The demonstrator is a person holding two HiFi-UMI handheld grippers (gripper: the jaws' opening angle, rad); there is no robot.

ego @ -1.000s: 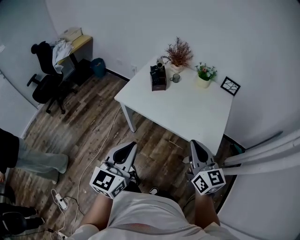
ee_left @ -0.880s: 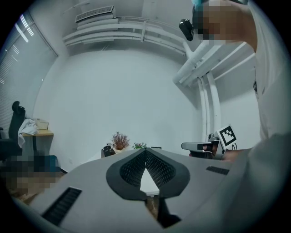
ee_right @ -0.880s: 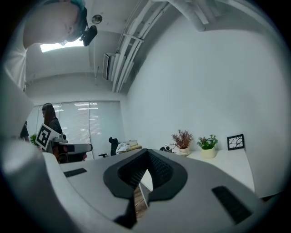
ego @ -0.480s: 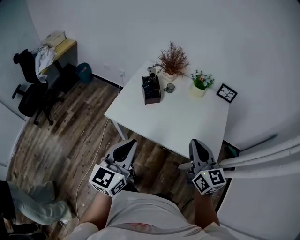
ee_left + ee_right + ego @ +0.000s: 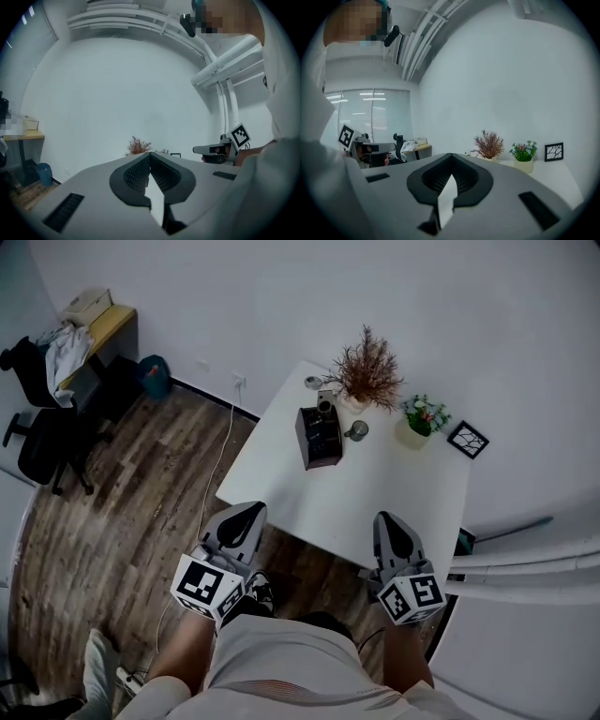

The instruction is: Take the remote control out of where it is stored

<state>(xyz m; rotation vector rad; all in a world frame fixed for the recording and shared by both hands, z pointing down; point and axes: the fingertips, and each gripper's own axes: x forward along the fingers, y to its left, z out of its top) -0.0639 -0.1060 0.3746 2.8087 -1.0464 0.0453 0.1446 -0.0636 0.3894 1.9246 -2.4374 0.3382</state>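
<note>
Left gripper (image 5: 247, 514): jaws closed, ribbed pads meeting at the tips with nothing between them; held low in front of the person, over the wooden floor (image 5: 122, 512) just short of the table's near edge.
Right gripper (image 5: 388, 523): jaws closed as well and empty; held level with the left one, its tip at the near edge of the table.
Table (image 5: 403, 486): white, set cornerwise against the white wall, ahead of both grippers.
Dark box (image 5: 319, 437): stands on the far half of the table, towards its left side, well apart from both grippers.
Remote control: I cannot pick it out from here; what the dark box holds is too small and dark to tell.
Grey object (image 5: 325, 404): small, just behind the box; I cannot say what it is.
Cup (image 5: 356, 430): just to the right of the box.
Dried plant (image 5: 367, 371): brown and bushy, in a pale pot at the table's far corner.
Green plant (image 5: 419, 420): small, in a light pot, right of the cup.
Picture frame (image 5: 467, 439): black, near the table's right edge beside the wall.
Cable (image 5: 214, 474): white, running from the wall socket across the floor.
Office chair (image 5: 42, 432): black, far left, beside a yellow-topped desk (image 5: 105, 326) with clothes piled on it.
Bin (image 5: 155, 376): blue, against the wall near that desk.
</note>
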